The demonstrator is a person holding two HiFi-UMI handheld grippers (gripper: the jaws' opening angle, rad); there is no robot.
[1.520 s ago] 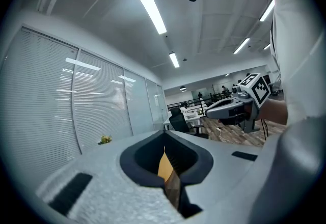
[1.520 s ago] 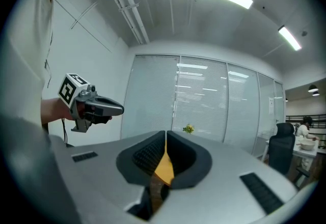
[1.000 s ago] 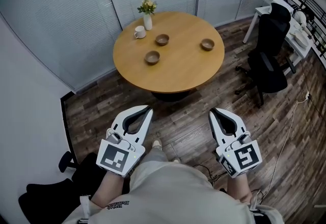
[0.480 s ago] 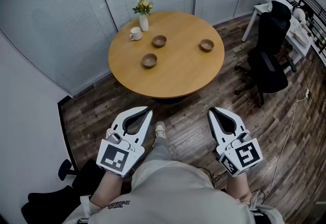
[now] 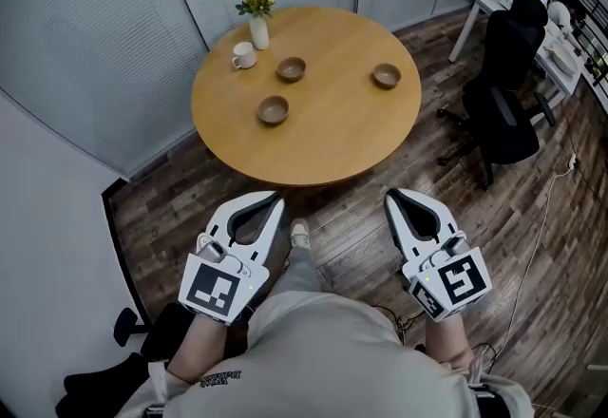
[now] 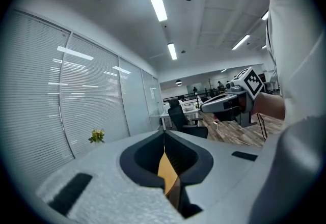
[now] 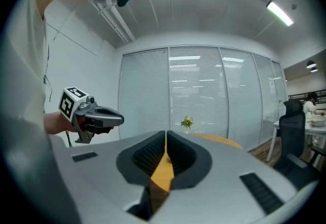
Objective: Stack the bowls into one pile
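White ceramic mug (image 5: pixel 243 55) and flower vase (image 5: pixel 257 29) crowd eleven o'clock of the round wooden surface (image 5: pixel 323 136), near three separate brown bowls (image 5: pixel 273 109); left tongs (image 5: pixel 276 201) and right tongs (image 5: pixel 390 195) stay out of reach, each pressed together, empty.

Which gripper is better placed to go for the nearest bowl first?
Left, probably. The nearest bowl sits almost straight ahead of the left gripper, while the right gripper lines up with the far-right bowl. Both are shut, empty and short of the table.

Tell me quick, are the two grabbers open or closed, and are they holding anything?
Left gripper: closed, holding nothing.
Right gripper: closed, holding nothing.
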